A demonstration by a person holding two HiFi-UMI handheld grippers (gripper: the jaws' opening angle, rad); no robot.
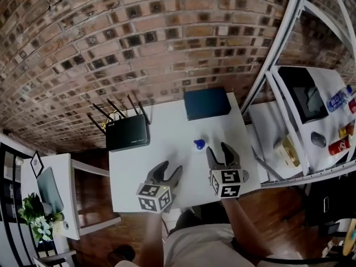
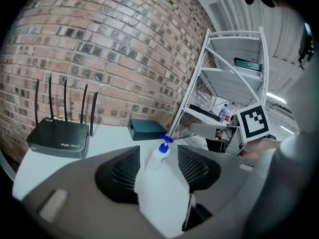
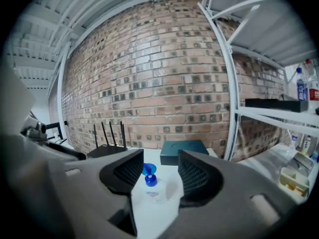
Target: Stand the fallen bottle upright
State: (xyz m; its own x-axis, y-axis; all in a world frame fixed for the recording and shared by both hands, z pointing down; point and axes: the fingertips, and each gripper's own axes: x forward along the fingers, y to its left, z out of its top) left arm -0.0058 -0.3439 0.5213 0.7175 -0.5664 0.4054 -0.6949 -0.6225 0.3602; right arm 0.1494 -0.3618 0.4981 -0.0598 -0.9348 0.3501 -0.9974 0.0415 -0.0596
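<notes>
A small clear bottle (image 1: 199,144) with a blue pump cap stands upright on the white table (image 1: 161,154), right of centre. My right gripper (image 1: 217,148) is just to the right of it and slightly nearer to me, raised off the table. In the right gripper view the bottle (image 3: 151,187) shows beyond the parted jaws, and the pads do not touch it. My left gripper (image 1: 171,168) hovers near the front edge, open and empty. The left gripper view looks past its own jaws to the bottle (image 2: 157,159) farther on.
A black router (image 1: 127,131) with several antennas sits at the table's back left. A dark flat box (image 1: 207,103) lies at the back right. A white metal rack (image 1: 311,115) with bottles and cans stands on the right, and a side table with a plant (image 1: 39,216) on the left.
</notes>
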